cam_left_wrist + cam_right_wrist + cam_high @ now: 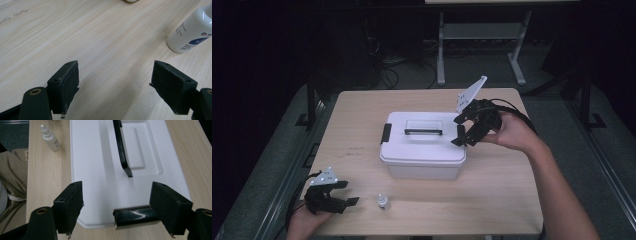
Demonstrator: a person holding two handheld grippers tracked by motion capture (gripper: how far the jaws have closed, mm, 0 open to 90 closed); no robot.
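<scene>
A white lidded box (422,145) with a black handle (423,132) and black side latches sits mid-table. My right gripper (460,131) is open at the box's right end, jaws spread over the right latch (133,216), which lies near the right jaw. The box lid (100,170) and handle (122,150) stretch ahead of it. A small white dropper bottle (383,201) stands near the front edge. My left gripper (343,194) is open just left of that bottle, low over the wood. The bottle (191,32) appears beyond its right jaw, nothing between the jaws.
The light wooden table (362,125) has bare room to the left of the box and along the front right. Beyond the far edge stand a desk frame (482,45) and cables on a dark floor. A beige trouser leg (12,182) is off the table's near edge.
</scene>
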